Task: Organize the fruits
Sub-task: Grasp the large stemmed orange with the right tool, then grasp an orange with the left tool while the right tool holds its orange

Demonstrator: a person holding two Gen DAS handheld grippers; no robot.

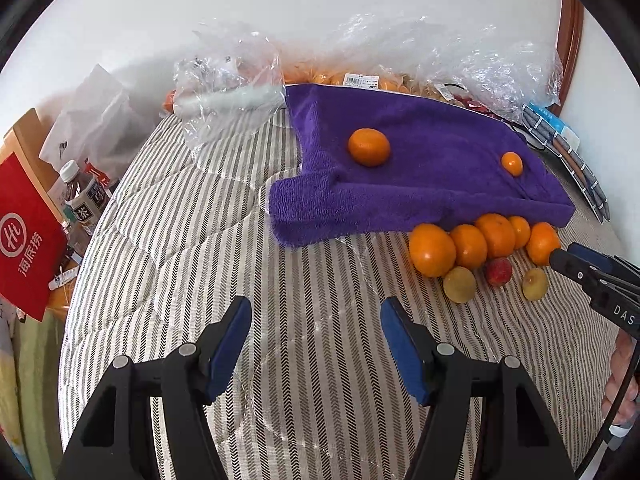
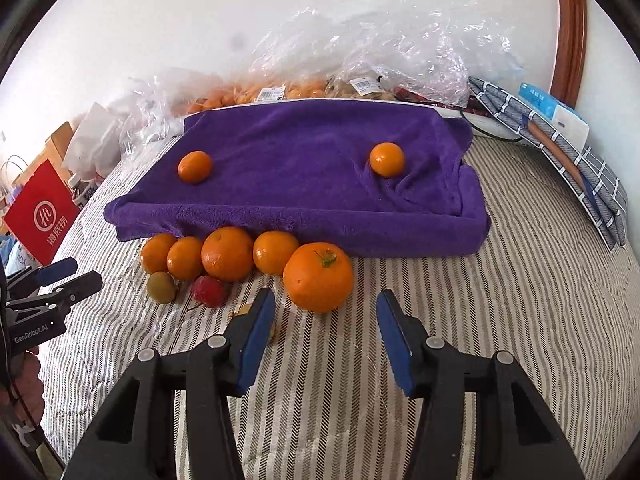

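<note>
Several oranges (image 2: 227, 254) lie in a row on the striped bed cover along the front edge of a purple towel (image 2: 304, 196). The largest orange (image 2: 318, 276), stem up, lies just ahead of my right gripper (image 2: 326, 302), which is open with nothing between its pads. A kiwi (image 2: 161, 287) and a red fruit (image 2: 208, 291) lie beside the row; a yellowish fruit (image 2: 240, 312) hides behind one finger. Two oranges (image 2: 195, 166) (image 2: 387, 159) rest on the towel. My left gripper (image 1: 316, 312) is open over bare cover, left of the row of oranges (image 1: 432, 250).
Clear plastic bags (image 2: 360, 52) holding more fruit line the wall behind the towel. A red paper bag (image 1: 24, 236) and bottles (image 1: 86, 200) stand off the bed's left edge. Folded checked cloth (image 2: 592, 176) and a tissue pack (image 2: 556, 114) lie at the right.
</note>
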